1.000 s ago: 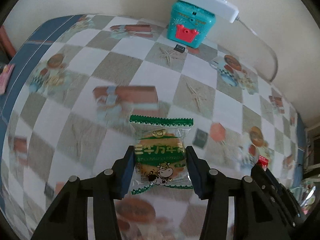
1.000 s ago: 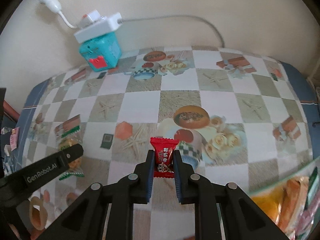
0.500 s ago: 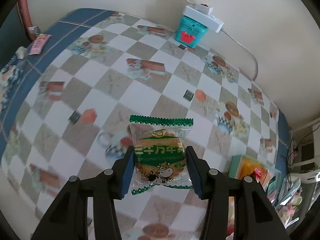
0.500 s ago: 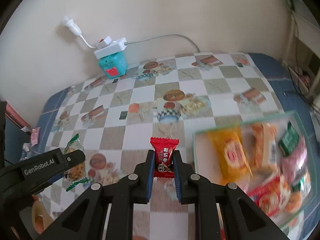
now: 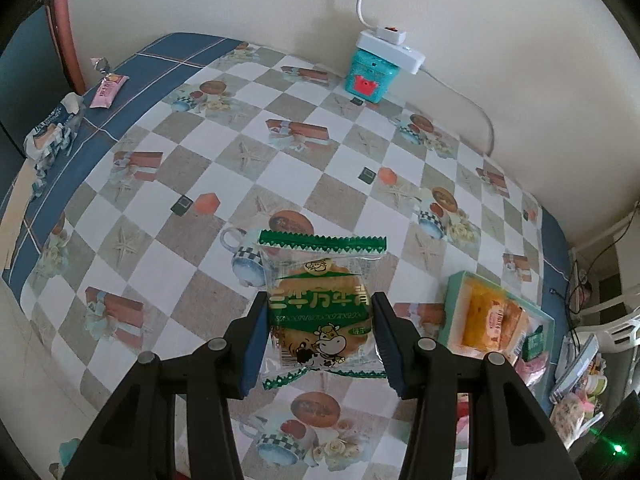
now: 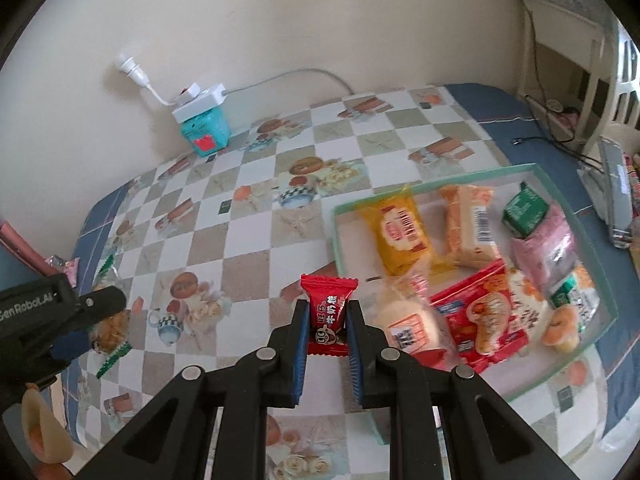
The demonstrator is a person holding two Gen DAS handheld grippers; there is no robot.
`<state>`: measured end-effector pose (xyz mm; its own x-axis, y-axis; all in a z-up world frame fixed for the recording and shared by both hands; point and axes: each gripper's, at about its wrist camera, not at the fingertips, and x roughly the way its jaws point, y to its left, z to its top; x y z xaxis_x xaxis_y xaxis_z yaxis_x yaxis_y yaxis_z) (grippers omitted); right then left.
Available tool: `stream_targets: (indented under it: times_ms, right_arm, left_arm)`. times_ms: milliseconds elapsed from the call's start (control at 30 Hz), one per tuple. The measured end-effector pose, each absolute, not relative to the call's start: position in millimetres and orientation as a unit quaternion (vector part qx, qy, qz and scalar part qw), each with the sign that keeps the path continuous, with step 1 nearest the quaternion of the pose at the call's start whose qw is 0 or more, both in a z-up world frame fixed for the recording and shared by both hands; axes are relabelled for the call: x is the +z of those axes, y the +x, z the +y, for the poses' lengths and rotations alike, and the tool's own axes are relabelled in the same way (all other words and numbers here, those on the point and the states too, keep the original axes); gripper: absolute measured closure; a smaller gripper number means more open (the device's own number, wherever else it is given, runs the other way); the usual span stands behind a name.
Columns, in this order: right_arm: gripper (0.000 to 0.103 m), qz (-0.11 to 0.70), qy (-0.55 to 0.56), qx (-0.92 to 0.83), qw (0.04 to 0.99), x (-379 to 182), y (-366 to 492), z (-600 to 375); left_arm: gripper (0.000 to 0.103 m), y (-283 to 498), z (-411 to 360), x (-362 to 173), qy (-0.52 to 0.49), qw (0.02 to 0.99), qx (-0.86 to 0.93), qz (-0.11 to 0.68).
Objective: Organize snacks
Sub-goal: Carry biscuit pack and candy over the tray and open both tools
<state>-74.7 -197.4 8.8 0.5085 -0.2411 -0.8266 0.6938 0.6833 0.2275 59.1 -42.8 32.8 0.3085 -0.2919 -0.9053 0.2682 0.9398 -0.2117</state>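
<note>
- L gripper [image 5: 320, 336]: jaws clamped on both side edges of the green cookie pack [image 5: 322, 312], held flat-on above the bench [image 5: 168, 248], so it can prob. be dropped in face up.
- R gripper [image 6: 328, 334]: jaws pinched on the red candy [image 6: 329, 312], upright, hanging just left of the tray [image 6: 436, 182] rim.
- Tray at bench's right end already holds several snack packs; both carried items likely go there.
- Pink wrapper [image 5: 107, 89] lies well apart at the far left edge, not yet collected.

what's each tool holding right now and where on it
The left tool pinches the green biscuit packet by its two side edges, lower half. The right tool clamps the red candy across its middle.
</note>
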Motion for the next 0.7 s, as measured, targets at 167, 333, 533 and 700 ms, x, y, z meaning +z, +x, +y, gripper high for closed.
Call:
stream_targets:
  times_ms: [167,333,533,700]
  right_arm:
    - [0.084,0.397,0.286,-0.302,0.818,13,-86,-215]
    - [0.084,0.393,0.312,-0.34,0.795,6,-113,-250]
    - [0.084,0.382,0.332,-0.395,0.767,1,-151,-284]
    - [0.084,0.375,0.36,-0.416,0.746,-7,-179,-304]
  left_arm:
    - [0.051,52,-51,34,0.0,0.809,-0.18,0.559]
    - [0.051,43,-66,33,0.006,0.802,-0.2,0.562]
    - [0.051,5,-108,35,0.041,0.786,-0.268,0.556]
    - [0.051,-34,-149,31,0.081,0.765,-0.328,0.548]
